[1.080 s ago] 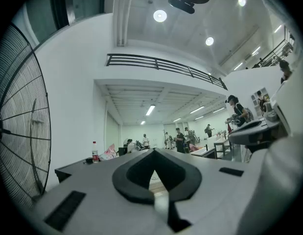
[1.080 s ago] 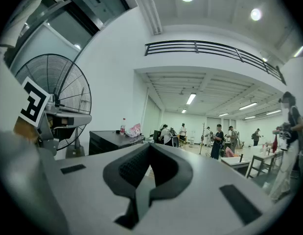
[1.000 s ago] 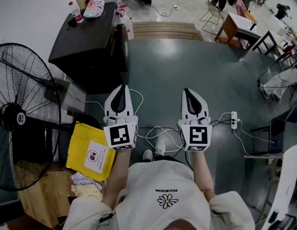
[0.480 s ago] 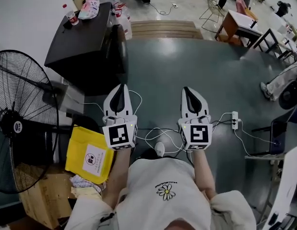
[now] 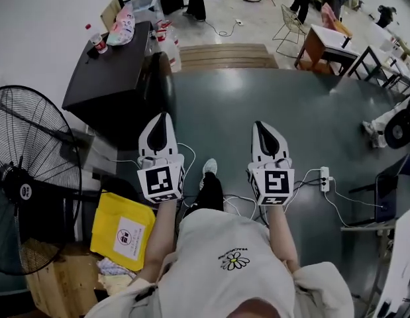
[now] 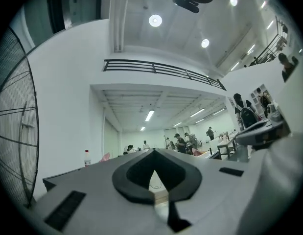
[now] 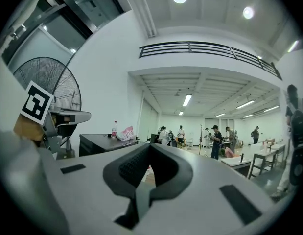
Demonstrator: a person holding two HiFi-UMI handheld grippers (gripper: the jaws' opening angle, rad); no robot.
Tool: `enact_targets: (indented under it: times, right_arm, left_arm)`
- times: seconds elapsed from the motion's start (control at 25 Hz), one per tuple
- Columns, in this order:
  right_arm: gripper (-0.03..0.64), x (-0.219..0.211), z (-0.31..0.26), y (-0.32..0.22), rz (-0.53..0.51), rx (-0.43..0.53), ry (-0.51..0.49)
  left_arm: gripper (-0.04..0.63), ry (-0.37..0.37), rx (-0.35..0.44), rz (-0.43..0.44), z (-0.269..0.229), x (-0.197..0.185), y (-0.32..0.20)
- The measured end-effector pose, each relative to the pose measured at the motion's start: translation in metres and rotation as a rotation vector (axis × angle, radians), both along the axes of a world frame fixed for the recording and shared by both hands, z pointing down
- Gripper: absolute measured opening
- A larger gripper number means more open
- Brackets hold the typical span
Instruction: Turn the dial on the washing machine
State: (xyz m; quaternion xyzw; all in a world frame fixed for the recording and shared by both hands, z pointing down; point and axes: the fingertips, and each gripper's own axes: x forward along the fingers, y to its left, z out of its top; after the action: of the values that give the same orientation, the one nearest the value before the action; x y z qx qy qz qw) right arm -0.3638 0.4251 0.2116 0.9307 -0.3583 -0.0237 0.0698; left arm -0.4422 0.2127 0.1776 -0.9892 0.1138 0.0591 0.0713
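No washing machine or dial shows in any view. In the head view my left gripper [image 5: 163, 115] and right gripper [image 5: 259, 124] are held side by side at waist height, pointing forward over the dark green floor. Both are shut with nothing between the jaws. The left gripper view shows its tips [image 6: 152, 151] meeting, with a bright hall and distant people beyond. The right gripper view shows the same closed tips [image 7: 149, 145], and the left gripper's marker cube [image 7: 36, 103] at its left edge.
A black desk [image 5: 112, 65] with a bottle and a bag stands ahead on the left. A large standing fan [image 5: 26, 177], a yellow bag [image 5: 122, 230] and a cardboard box [image 5: 59, 283] are at the left. A power strip [image 5: 324, 175] and cables lie on the floor. Wooden steps [image 5: 224, 55] lie ahead.
The person has stepped forward: a foot now shows between the grippers, and the fan, yellow bag and cables have slid back. Both grippers stay shut and side by side.
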Motion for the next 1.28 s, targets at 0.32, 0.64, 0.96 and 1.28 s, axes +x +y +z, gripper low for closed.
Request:
enact_targets:
  times: [0.32,0.64,0.96,1.28]
  right_arm:
    - [0.003,0.055,-0.014,-0.008,0.020,0.013,0.070]
    - [0.003,0.152,-0.015,-0.061,0.008,-0.006,0.124]
    - [0.003,0.303,-0.009,-0.169,-0.086,-0.069,0.051]
    - [0.003,0.426,-0.011,-0.285,-0.201,-0.055,0.060]
  left_arm:
    - [0.000,0.079,0.043,0.091,-0.025,0.086,0.004]
    - [0.000,0.134,0.040,0.116,-0.033,0.196,-0.046]
    - [0.000,0.100,0.024,0.066,-0.034,0.344,-0.138]
    - [0.000,0.088,0.013,-0.003,-0.018,0.449,-0.227]
